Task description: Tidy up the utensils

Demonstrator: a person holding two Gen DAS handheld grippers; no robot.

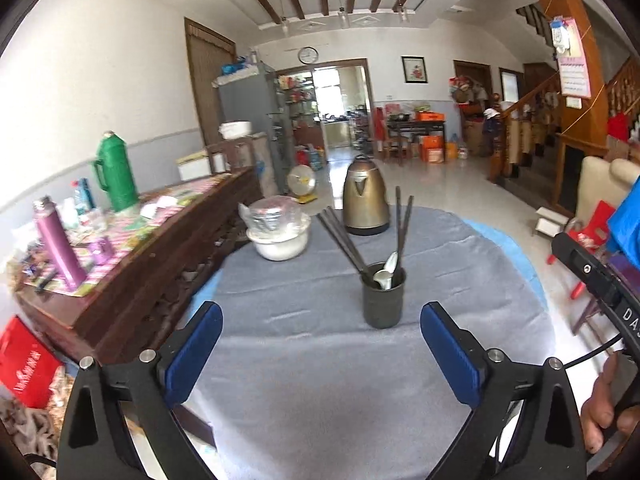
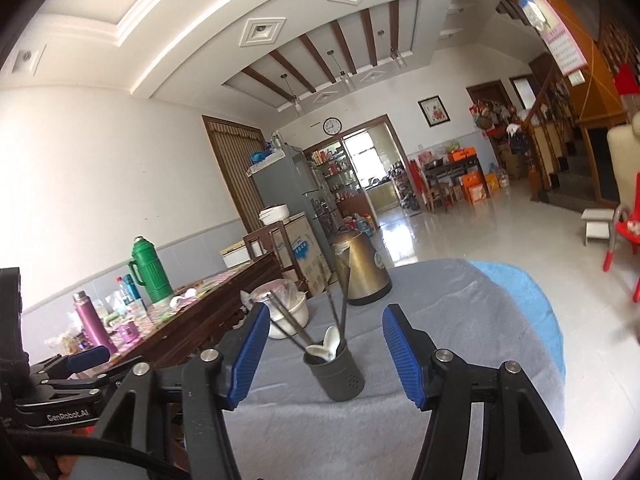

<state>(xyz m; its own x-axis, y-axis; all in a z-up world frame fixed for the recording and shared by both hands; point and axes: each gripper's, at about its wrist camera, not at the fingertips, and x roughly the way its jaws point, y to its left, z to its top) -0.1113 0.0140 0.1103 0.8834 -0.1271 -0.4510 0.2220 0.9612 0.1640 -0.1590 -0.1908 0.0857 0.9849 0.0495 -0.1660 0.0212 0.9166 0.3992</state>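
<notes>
My left gripper point(image 1: 320, 344) hangs above the near part of the tabletop point(image 1: 460, 264) with its blue-padded fingers point(image 1: 194, 354) spread wide and nothing between them. My right gripper point(image 2: 322, 354) is likewise spread apart and empty, held low over the near edge, and its view frames the dark cylindrical metal utensil holder point(image 2: 340, 374) right between the two pads, though the holder stands further off and neither pad touches it.

The holder point(image 1: 383, 302) stands upright on the grey cloth that covers the tabletop, roughly at its middle. Inside it I can see several long dark chopsticks point(image 1: 344, 240) leaning out, some toward the left and some nearly straight up, plus what look like two spoons point(image 1: 387, 270), one metallic and one white, with their bowls at the rim. Beyond it, toward the far edge, sit a bronze-coloured electric kettle point(image 1: 366, 198) and a white bowl with a plastic-wrapped metal container on top point(image 1: 279, 232), both well apart from the holder.

I see no loose utensil lying on the cloth in either view; everything I can make out is already in the holder. So I judge the sorting to be finished or all but finished. What may remain is only tidying: the chopsticks splay in two bunches and could be gathered. If anything lies beyond the near edge, below what the cameras catch, I cannot tell.
</notes>
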